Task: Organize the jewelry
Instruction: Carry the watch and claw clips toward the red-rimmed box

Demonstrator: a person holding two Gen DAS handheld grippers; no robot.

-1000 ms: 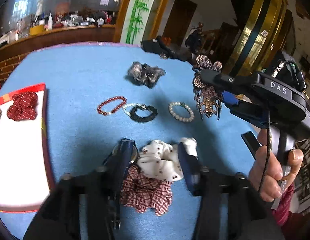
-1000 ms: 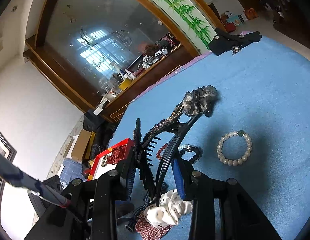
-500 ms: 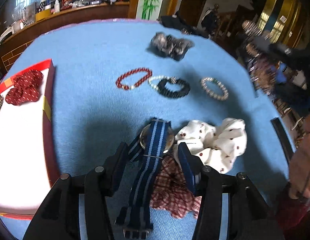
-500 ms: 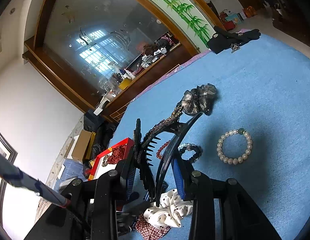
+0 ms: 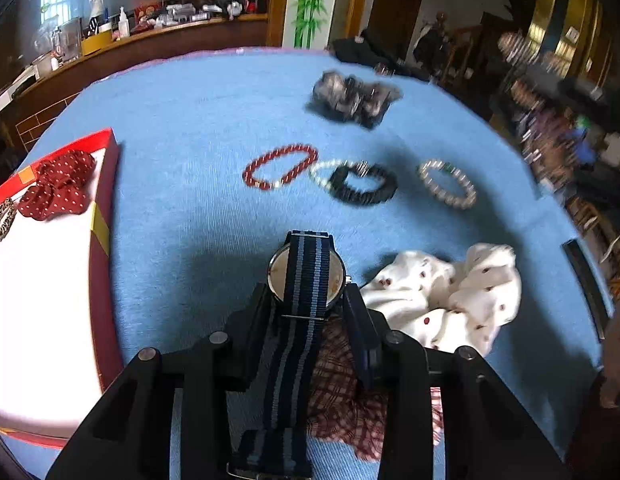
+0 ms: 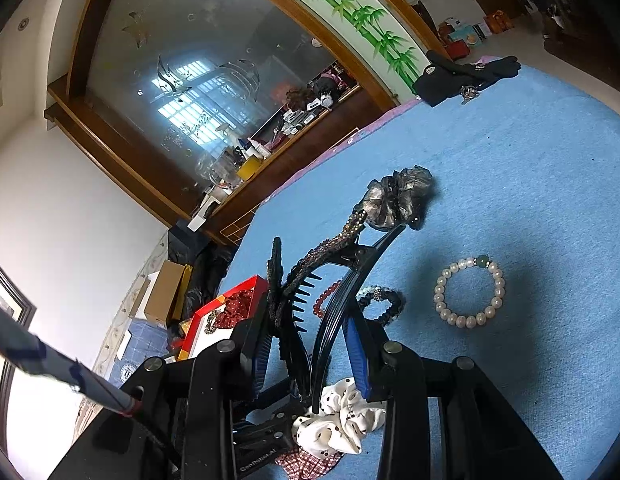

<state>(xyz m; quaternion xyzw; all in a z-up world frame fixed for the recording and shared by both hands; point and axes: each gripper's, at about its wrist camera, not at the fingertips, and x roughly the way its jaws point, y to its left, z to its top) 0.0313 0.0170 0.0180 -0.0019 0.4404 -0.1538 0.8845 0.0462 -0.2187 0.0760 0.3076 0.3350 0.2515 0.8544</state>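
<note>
My left gripper (image 5: 308, 300) is shut on a watch with a navy and light-blue striped strap (image 5: 306, 276), held just above the blue cloth. My right gripper (image 6: 306, 344) is shut on a black hair claw clip with rhinestones (image 6: 310, 276), held above the table. The red-rimmed white jewelry box (image 5: 106, 200) lies at the left and holds a red dotted scrunchie (image 5: 56, 188) and a chain bracelet (image 5: 2, 220); the box also shows in the right wrist view (image 6: 246, 284).
On the cloth lie a red bead bracelet (image 5: 280, 166), a black bracelet (image 5: 361, 184), a pearl bracelet (image 5: 447, 184) (image 6: 469, 292), a grey scrunchie (image 5: 351, 98) (image 6: 397, 200), a white dotted scrunchie (image 5: 441, 296) (image 6: 337, 420) and a plaid scrunchie (image 5: 341, 392). Black gloves (image 6: 465, 76) lie at the far edge.
My left gripper moved left off the scrunchies, closed on the striped watch and lifted it. The right gripper with the claw clip has drawn off to the right, out of the left view's centre.
</note>
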